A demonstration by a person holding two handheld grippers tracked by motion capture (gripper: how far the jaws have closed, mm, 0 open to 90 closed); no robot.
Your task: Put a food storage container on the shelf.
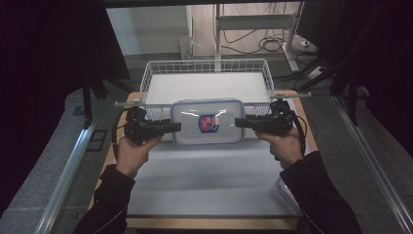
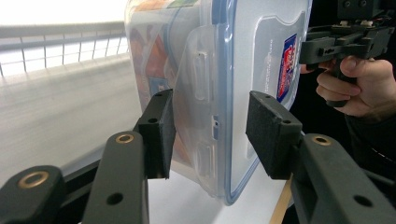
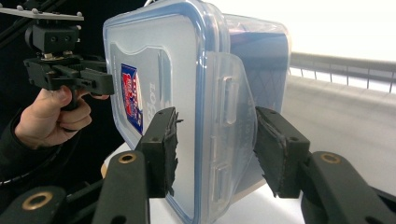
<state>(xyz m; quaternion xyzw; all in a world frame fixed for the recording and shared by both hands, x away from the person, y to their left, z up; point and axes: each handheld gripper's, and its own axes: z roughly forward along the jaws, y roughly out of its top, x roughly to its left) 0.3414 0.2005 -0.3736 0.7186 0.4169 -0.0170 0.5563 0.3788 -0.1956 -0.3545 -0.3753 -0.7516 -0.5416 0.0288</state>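
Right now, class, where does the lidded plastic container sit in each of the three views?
High view: container at centre, between both grippers, before the wire basket.
Left gripper view: upper centre, between the jaws.
Right gripper view: centre, between the jaws.
Shared landmark: the lid's red-and-blue label.

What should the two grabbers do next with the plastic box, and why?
Probably carry the lidded plastic box forward over the wire basket. The left gripper and right gripper clamp its two short ends and hold it above the table, right at the basket's near rim, so forward looks like the shortest way in.
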